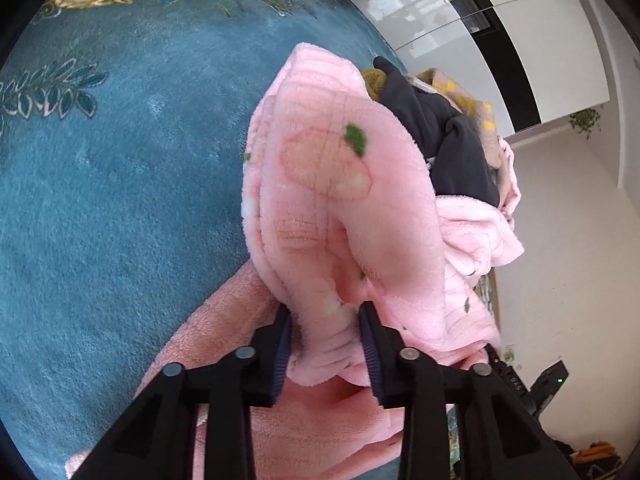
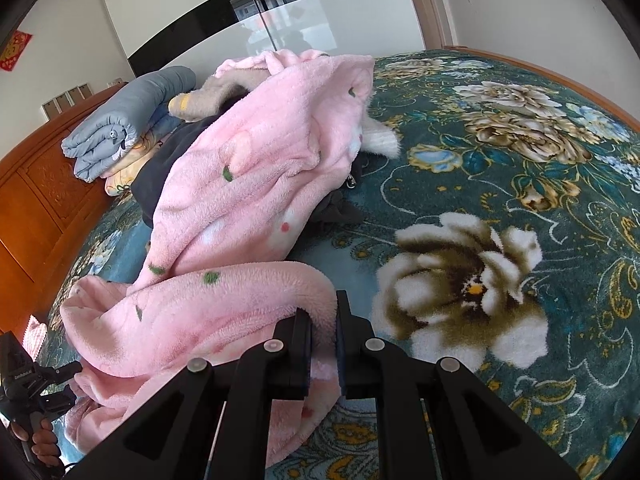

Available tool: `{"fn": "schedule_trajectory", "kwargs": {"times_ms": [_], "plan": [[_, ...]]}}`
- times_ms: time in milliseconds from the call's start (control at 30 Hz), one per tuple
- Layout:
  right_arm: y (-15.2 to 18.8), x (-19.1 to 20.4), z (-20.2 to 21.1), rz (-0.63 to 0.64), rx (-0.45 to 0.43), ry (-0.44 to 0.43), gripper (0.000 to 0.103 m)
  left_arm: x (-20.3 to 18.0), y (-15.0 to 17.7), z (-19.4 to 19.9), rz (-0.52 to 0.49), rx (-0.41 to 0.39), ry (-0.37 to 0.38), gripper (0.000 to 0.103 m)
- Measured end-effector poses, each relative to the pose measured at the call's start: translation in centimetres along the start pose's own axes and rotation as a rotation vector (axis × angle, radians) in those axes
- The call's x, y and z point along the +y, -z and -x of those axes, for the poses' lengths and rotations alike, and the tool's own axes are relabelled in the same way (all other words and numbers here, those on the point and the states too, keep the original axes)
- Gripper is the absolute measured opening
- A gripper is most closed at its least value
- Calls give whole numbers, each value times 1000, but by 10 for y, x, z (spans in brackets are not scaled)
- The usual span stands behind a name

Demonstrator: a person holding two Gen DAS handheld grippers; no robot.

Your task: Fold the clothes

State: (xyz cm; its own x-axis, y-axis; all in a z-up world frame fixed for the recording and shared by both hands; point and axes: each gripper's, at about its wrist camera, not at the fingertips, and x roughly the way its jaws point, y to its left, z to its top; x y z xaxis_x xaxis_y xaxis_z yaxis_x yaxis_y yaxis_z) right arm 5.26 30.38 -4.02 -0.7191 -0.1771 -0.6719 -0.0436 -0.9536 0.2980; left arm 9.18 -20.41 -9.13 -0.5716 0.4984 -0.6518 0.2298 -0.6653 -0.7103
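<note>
A pink fleece garment (image 1: 332,200) with green spots lies bunched on a teal floral bed cover (image 1: 120,180). My left gripper (image 1: 326,320) is shut on a thick fold of it and holds it raised. In the right wrist view the same pink garment (image 2: 248,168) stretches from a clothes pile toward me. My right gripper (image 2: 323,312) is shut on a rolled edge of it, low over the bed cover (image 2: 500,160). The left gripper's handle, held in a hand, shows at the lower left of the right wrist view (image 2: 28,396).
A pile with a dark garment (image 1: 452,140) and a yellow patterned cloth (image 1: 460,92) lies behind the pink one. A folded grey quilt (image 2: 128,112) sits by the wooden headboard (image 2: 44,200). A mirrored wardrobe (image 2: 280,12) stands beyond the bed.
</note>
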Motion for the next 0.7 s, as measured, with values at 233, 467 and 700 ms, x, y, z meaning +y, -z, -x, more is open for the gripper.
{"fn": "schedule_trajectory", "kwargs": {"times_ms": [233, 467, 700], "plan": [[3, 9, 3, 20, 5, -75, 16, -8, -19, 47, -25, -328, -72, 16], [18, 63, 1, 222, 26, -197, 51, -14, -65, 92, -71, -602, -289, 10], [15, 44, 29, 127, 7, -249, 67, 35, -76, 54, 161, -444, -187, 10]]}}
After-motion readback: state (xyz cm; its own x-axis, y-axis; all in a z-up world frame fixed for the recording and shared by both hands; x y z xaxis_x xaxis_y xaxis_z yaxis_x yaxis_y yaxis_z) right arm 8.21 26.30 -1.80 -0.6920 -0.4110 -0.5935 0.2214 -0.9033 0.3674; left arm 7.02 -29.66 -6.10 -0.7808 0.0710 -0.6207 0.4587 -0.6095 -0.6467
